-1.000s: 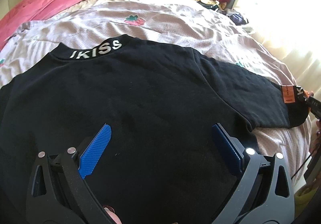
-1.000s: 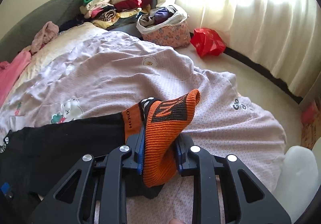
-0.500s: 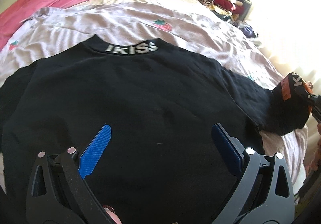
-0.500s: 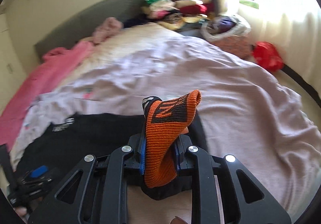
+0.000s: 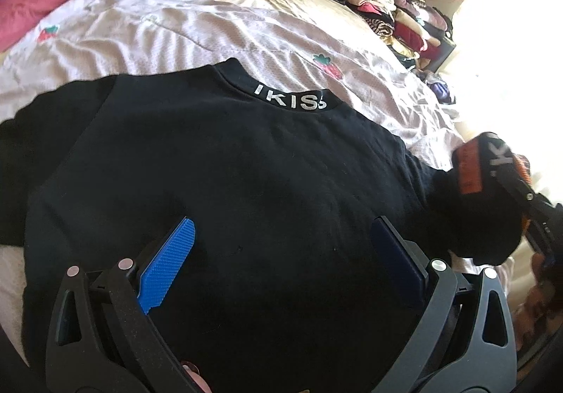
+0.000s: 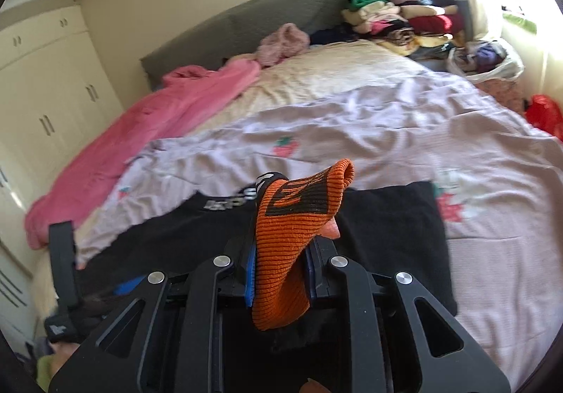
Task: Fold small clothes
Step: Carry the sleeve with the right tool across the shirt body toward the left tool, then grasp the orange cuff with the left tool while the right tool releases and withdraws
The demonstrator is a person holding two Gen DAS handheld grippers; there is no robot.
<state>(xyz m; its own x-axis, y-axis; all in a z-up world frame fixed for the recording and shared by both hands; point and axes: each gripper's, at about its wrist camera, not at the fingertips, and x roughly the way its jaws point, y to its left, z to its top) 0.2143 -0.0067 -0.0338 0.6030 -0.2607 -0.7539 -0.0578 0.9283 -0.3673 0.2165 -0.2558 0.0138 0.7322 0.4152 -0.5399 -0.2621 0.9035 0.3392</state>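
Collar writing: white capitals on the neck band of the black sweatshirt read "IKISS", the first stroke thin and the last letter partly cut off; in the right wrist view the same band is blurred and cannot be read.
Cuff writing: the orange ribbed cuff has black woven letters, folded and not legible; in the left wrist view white letters "IK" show on a black band beside an orange patch whose print is too blurred to read.
Sweatshirt: spread flat, back up, on the bed, filling the lower half of the left wrist view; collar at 12 o'clock, sleeve running to 3 o'clock.
Left hand-held gripper: jaws wide apart over the sweatshirt's body, nothing between the blue pads.
Right hand-held gripper: clamped on the orange cuff, which bulges up between the pads; the jaws have just been easing a little wider with the cuff between them and still gripped.
Bedding: lilac quilt with strawberry prints, wrinkled.
At 10 o'clock: pink garment along the bed edge.
At 1 o'clock: stack of folded clothes beside the grey headboard.
At 3 o'clock: red bag, white bag of clothes.
At 9 o'clock: cream wardrobe doors.
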